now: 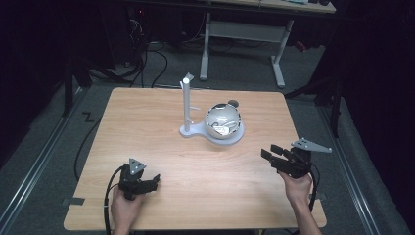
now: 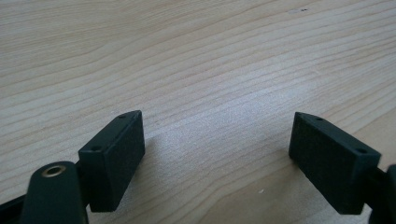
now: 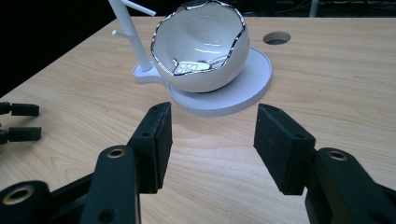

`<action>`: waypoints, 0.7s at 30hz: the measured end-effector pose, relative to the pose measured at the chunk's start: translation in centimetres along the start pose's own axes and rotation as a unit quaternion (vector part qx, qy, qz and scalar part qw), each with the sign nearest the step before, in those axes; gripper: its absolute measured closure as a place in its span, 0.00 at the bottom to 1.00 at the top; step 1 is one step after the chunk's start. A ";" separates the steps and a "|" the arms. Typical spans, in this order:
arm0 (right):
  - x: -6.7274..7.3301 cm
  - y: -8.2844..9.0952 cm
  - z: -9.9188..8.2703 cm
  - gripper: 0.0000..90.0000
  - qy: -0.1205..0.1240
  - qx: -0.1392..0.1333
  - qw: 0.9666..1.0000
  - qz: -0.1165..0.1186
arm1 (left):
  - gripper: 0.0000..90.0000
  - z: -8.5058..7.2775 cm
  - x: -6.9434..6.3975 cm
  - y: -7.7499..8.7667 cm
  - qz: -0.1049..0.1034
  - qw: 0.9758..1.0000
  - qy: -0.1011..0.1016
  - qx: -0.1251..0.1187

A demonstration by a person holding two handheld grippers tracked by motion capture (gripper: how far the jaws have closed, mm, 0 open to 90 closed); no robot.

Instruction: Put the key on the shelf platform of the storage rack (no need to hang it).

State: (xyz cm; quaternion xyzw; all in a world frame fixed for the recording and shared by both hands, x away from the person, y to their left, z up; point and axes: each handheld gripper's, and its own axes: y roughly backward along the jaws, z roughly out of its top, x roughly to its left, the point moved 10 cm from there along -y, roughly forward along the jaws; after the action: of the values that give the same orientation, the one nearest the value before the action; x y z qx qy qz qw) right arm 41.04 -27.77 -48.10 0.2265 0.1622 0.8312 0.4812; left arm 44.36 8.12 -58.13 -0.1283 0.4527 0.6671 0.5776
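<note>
Two tongs held low before a white bowl

The bowl (image 1: 223, 121) is seated on its round stand (image 1: 235, 138) mid-surface; left tongs (image 1: 155, 181) and right tongs (image 3: 211, 135) are kept apart from it, both parted, nothing gripped.

light: table (image 1: 161, 147) bright, surroundings dark | glare: bowl (image 3: 201, 51) rim | focus: close views soft

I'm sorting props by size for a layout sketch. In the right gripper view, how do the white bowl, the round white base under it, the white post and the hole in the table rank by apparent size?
Largest to smallest as they look:
1. Round white base
2. White bowl, close to the base, so that order is unsure
3. White post, cut off at the top edge
4. Hole in the table, farthest away, so it looks smaller
</note>
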 end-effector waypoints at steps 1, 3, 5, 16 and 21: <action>0.1 0.0 -0.2 0.52 -0.001 0.002 1.000 0.002 | 0.21 0.0 0.0 0.0 0.001 1.000 0.002 0.000; 0.2 0.0 -0.2 0.52 0.000 0.002 1.000 0.003 | 0.21 0.0 0.0 0.0 0.001 1.000 0.002 0.000; 0.4 0.1 -0.4 0.52 0.000 0.000 1.000 0.007 | 0.21 0.0 0.0 0.0 0.000 1.000 0.001 0.000; 1.0 -0.4 -1.7 0.52 -0.004 0.002 1.000 0.010 | 0.21 0.0 0.0 0.0 0.001 1.000 0.002 0.000; 1.0 -0.8 -2.3 0.52 -0.009 0.007 1.000 0.014 | 0.21 0.0 0.0 0.0 0.000 1.000 0.002 0.000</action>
State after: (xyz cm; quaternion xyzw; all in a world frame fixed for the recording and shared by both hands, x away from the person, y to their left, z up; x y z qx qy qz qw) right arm 39.93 -26.59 -50.21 0.2401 0.1607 0.8342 0.4697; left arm 44.37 8.10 -58.12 -0.1296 0.4537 0.6672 0.5764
